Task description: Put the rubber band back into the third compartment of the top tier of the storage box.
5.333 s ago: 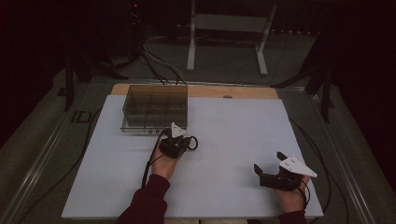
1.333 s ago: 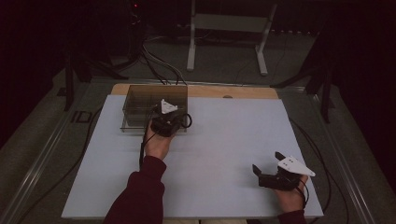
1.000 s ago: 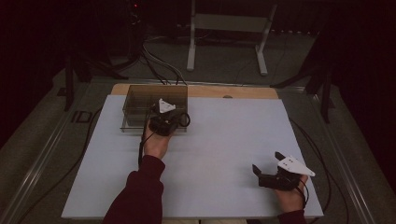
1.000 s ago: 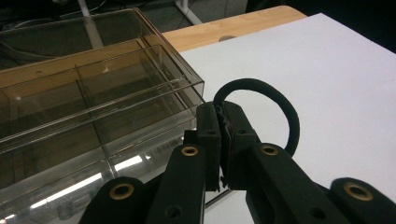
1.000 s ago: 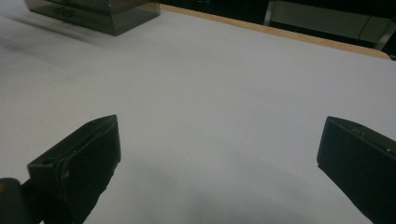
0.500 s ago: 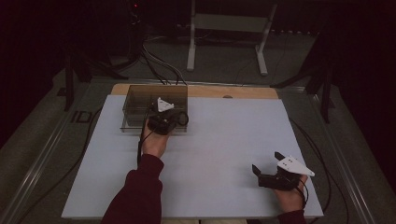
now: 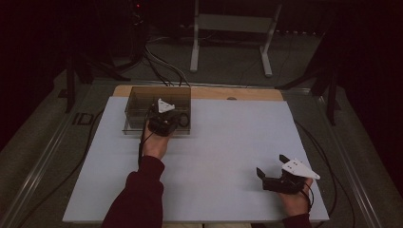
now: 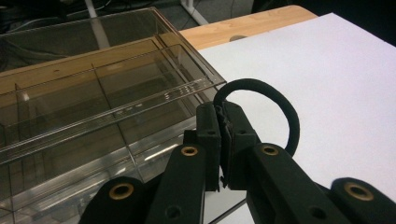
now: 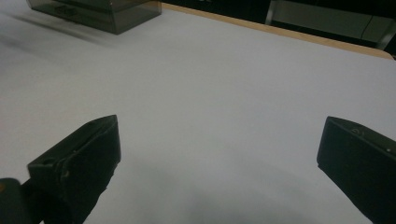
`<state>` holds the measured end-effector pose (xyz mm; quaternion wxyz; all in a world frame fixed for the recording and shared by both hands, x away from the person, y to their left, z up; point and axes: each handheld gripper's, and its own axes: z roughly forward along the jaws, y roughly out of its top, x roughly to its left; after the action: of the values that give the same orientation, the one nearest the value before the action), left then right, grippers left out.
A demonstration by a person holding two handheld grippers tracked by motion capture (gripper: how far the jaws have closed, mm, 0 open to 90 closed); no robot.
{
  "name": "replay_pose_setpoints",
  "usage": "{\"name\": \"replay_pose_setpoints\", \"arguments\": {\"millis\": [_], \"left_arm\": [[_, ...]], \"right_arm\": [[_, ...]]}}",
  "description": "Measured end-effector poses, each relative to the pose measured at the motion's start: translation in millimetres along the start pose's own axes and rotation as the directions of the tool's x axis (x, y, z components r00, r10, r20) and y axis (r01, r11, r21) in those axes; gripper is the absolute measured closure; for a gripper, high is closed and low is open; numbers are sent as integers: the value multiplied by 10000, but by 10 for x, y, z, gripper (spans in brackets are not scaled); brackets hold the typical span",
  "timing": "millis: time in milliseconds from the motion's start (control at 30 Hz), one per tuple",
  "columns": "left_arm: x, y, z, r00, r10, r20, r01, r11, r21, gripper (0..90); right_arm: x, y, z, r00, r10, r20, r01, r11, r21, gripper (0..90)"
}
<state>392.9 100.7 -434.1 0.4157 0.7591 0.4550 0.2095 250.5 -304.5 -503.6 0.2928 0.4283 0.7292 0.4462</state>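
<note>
The room is dark. A white sheet (image 7: 223, 156) covers most of a wooden tabletop (image 7: 247, 93), whose bare edge shows along the far side. Beyond the table, cables (image 7: 161, 66) lie on the floor beside the grey legs of a metal stand (image 7: 231, 35).

A clear smoke-tinted plastic box (image 7: 138, 107) stands at the far left of the sheet, its long side across the table. The left gripper view shows thin partition walls that divide the box (image 8: 93, 107) into several compartments. The compartments visible there hold nothing.

The left gripper (image 7: 164, 122) is at the near right corner of the box, with the person's left hand (image 7: 154, 145) behind it and a dark red sleeve (image 7: 138, 199) reaching in from the bottom edge. Its jaws are pressed together on a black elastic hair tie (image 8: 275, 107). The pads (image 8: 210, 135) pinch one section of the band; the rest of the band stands up as an open loop above and to the right of the jaw tips. In the left gripper view the loop lies just beside the box's near corner, over the white sheet. Whether the band touches the box wall cannot be told.

The right gripper (image 7: 278, 173) rests low over the near right part of the sheet, well apart from the box, held by the right hand (image 7: 294, 202). Its jaws stand wide apart with nothing between them; the right gripper view shows bare white sheet (image 9: 224, 93) in the gap.
</note>
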Motion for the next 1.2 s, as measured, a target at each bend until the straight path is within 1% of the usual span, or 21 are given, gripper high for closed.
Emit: {"name": "replay_pose_setpoints", "arguments": {"millis": [300, 467, 900, 1200], "left_arm": [[35, -16, 27, 9999, 33, -109, -32, 10000, 88, 881], [46, -27, 38, 9997, 118, -192, -114, 9997, 197, 881], [62, -65, 73, 9994, 143, -303, -128, 9988, 464, 878], [113, -140, 110, 9990, -34, -438, 66, 9973, 737, 878]], "right_arm": [[1, 0, 0, 10000, -4, -2, 4, 10000, 3, 1], [2, 0, 0, 10000, 0, -10, 0, 10000, 8, 1], [7, -1, 1, 10000, -1, -12, 1, 10000, 45, 1], [7, -2, 4, 10000, -14, -20, 14, 10000, 85, 1]]}}
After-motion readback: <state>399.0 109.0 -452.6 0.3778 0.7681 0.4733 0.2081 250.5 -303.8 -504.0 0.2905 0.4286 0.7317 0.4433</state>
